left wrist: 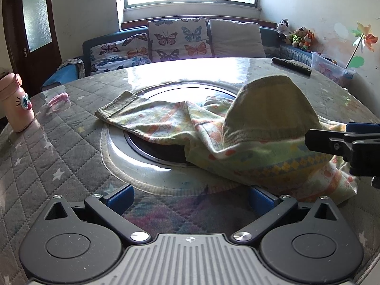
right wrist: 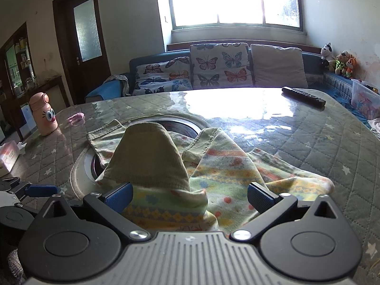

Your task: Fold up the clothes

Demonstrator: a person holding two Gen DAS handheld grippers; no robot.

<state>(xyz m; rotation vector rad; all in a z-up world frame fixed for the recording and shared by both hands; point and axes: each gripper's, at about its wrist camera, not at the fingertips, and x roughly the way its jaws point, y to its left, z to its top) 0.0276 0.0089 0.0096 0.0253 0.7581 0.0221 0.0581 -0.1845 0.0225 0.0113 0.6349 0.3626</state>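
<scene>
The left gripper (left wrist: 190,194) sits low in the frame, its blue-padded fingers (left wrist: 120,196) spread wide apart with nothing between them. The right gripper (right wrist: 190,193) is likewise spread wide, its fingers (right wrist: 260,196) level; it also juts in at the right edge of the left view.

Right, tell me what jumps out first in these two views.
The crumpled patterned garment dominates, lying mid-table half over the round inset, its olive cuff standing up. The open right gripper sits at its near edge; the left gripper is open over bare table. A pink bottle stands far left, a remote far right.
</scene>
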